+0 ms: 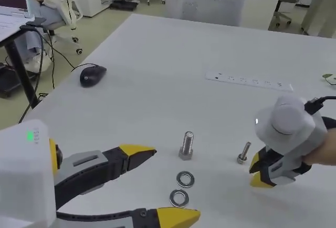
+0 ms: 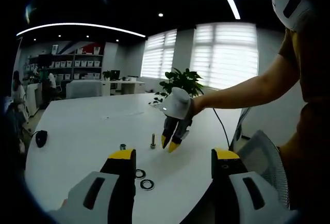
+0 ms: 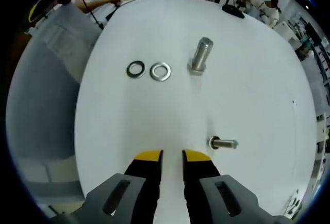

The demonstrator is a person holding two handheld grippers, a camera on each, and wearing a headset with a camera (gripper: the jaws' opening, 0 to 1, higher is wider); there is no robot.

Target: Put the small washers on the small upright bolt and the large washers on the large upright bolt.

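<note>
Left tongs (image 1: 174, 184) spread wide, right tongs (image 1: 255, 176) barely parted, tilted down beside small bolt (image 1: 244, 153).

Left gripper (image 1: 177, 184): your lower jaw and the body run off the head view's bottom edge.
Small bolt (image 1: 244, 153): too small to tell whether anything rings its foot.
Right gripper (image 1: 258, 175): your hand (image 1: 325, 153) is cut by the right edge.

I see a white counter (image 1: 157, 81) bearing a large bolt (image 1: 187, 145) and small bolt (image 1: 244, 153), both upright, two washers (image 1: 185, 178) near the large one, a mouse (image 1: 92, 74), a power strip (image 1: 248, 80).
</note>
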